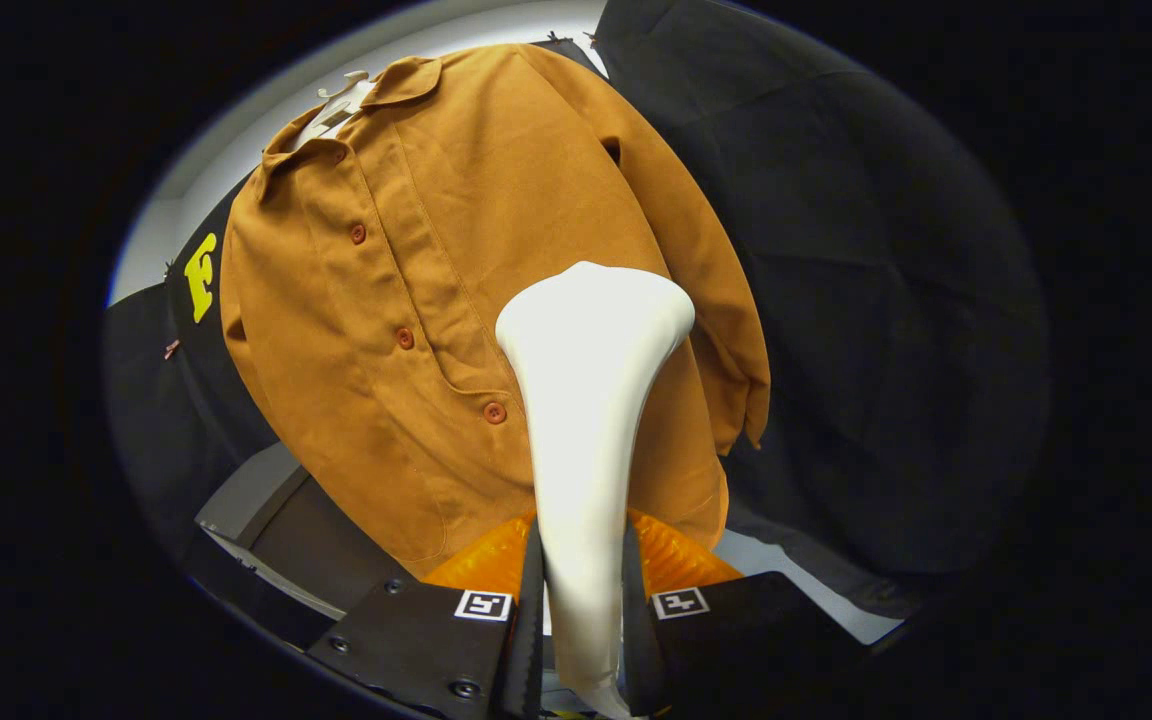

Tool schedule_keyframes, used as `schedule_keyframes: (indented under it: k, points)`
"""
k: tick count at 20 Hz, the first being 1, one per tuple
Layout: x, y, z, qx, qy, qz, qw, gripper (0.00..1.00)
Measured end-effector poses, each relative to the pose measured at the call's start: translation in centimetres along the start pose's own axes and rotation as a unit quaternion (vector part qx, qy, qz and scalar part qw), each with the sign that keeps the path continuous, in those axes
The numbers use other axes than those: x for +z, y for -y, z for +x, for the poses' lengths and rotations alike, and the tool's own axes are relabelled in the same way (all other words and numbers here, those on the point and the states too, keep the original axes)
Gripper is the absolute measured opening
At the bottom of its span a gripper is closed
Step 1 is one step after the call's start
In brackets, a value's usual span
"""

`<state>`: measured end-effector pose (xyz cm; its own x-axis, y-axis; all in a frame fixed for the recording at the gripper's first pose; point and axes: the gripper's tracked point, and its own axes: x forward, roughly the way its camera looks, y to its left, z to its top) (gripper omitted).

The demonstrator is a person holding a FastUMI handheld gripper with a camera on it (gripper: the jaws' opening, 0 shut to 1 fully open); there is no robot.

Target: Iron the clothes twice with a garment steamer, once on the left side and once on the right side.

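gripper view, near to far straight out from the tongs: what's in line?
Tongs shut on the white steamer handle → steamer head, pointing away → brown shirt hanging behind it → black cloth wall.

White steamer [584, 400] upright against hanging brown shirt [406, 300] — buttoned

White hanger [344, 92] at far top carries brown shirt [416, 300]; hanger peeks out at collar, rest hidden under fabric. Shirt hangs flat against black cloth wall [856, 300], buttoned, one sleeve down right side. Below hem, near left: grey-and-dark flat panel [271, 500], edge-on, nothing seen lying on it. Near right: pale surface strip [796, 590], cloth's lower edge draped on it. Gripper [582, 535] fingers clamped both sides of white steamer [591, 380], head in front of shirt's lower right.
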<state>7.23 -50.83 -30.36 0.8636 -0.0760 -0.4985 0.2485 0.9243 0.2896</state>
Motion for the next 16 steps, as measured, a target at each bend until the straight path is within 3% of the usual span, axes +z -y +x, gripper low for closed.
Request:
schedule_keyframes:
  k: [7, 16]
  points:
    - [2.0, -3.0, -5.7, -0.033, 0.041, -0.022, 0.998, 0.36]
    - [6.9, -18.2, -15.8, -0.035, 0.129, -0.082, 0.988, 0.36]
